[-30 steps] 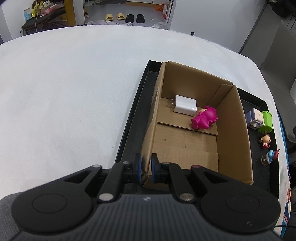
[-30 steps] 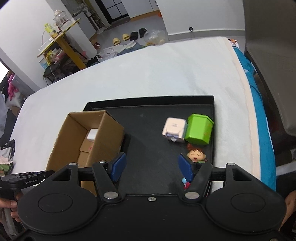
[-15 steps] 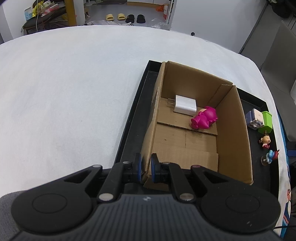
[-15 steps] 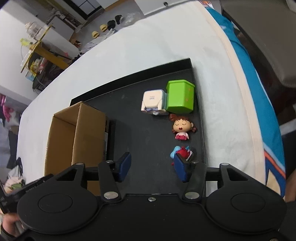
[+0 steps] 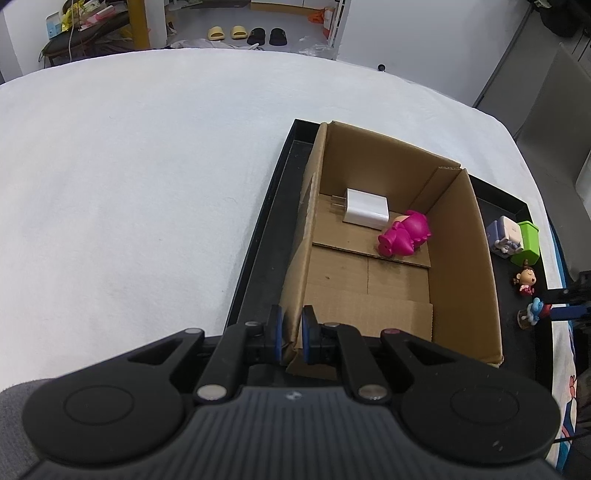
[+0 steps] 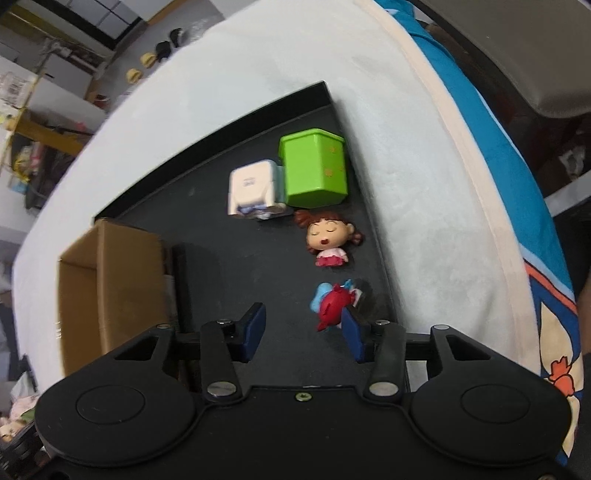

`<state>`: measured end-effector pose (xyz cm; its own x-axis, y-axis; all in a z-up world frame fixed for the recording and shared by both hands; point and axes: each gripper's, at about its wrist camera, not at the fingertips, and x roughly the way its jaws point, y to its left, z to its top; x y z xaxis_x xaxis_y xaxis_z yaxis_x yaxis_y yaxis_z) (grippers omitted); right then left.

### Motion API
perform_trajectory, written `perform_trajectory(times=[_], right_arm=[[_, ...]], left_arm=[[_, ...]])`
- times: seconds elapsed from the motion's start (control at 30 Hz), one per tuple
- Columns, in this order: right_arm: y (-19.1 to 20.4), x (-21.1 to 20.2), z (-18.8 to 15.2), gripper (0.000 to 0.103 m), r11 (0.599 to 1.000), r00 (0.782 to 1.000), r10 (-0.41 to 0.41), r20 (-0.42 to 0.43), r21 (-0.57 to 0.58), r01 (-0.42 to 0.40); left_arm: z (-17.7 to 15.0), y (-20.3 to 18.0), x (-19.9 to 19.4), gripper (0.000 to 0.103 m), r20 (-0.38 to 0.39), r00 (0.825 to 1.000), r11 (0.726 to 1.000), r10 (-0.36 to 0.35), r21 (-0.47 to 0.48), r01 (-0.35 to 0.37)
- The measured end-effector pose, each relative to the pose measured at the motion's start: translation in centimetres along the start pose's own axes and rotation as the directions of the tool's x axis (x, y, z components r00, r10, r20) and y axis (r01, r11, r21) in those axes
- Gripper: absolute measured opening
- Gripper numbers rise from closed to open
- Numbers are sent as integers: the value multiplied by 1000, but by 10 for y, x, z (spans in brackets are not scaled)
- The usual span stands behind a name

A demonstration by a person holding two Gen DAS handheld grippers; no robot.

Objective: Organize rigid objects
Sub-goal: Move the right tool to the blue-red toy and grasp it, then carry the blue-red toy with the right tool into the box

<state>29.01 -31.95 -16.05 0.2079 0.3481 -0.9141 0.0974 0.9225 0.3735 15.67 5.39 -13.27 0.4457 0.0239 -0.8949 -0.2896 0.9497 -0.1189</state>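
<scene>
My left gripper (image 5: 291, 332) is shut on the near left wall of the cardboard box (image 5: 461, 258), which stands on the black tray (image 5: 258, 240). A white charger (image 5: 367, 208) and a pink toy (image 5: 406, 234) lie inside the box. My right gripper (image 6: 303, 325) hangs low over the tray's right part, its jaws closing. A small blue-and-red figure (image 6: 334, 302) lies just ahead of them, close to the right finger, and the pads do not press it. Beyond it lie a brown-haired doll figure (image 6: 328, 240), a green box (image 6: 314, 166) and a white cube toy (image 6: 253, 188).
The tray rests on a white cloth-covered table (image 5: 129, 184). The table's right edge, with a blue patterned cloth (image 6: 517, 184), runs close beside the tray. A grey chair (image 6: 535, 55) stands past that edge. Shoes (image 5: 243, 33) and shelves are on the floor far behind.
The right gripper has sunk toward the tray, rolled, and its jaws have narrowed; the blue-and-red figure now sits by its right finger. The left gripper and the box have not moved.
</scene>
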Motion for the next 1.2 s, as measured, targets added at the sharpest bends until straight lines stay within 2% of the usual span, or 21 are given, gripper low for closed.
perform_trajectory(times=[0.37,0.43,0.53,0.93,1.2], right_arm=[[13,32,1,39,989,989,-147,25,-4,147],[15,36,0,30,986,986,-165,36,-10,166],[19,35,-2,29,984,983,-172,56,-29,174],[30,17,-8,29,997,997,-54,61,-57,57],[35,-1,-8,29,999,997,19,81,-52,-15]], left_arm=[[-1,-4,0,9,5,1000,1000,6,14,-6],[-1,-4,1,9,6,1000,1000,5,18,-5],[-2,-4,2,9,10,1000,1000,5,30,-5],[-1,-3,3,9,11,1000,1000,5,22,-5],[2,-1,3,9,-3,1000,1000,3,16,-3]])
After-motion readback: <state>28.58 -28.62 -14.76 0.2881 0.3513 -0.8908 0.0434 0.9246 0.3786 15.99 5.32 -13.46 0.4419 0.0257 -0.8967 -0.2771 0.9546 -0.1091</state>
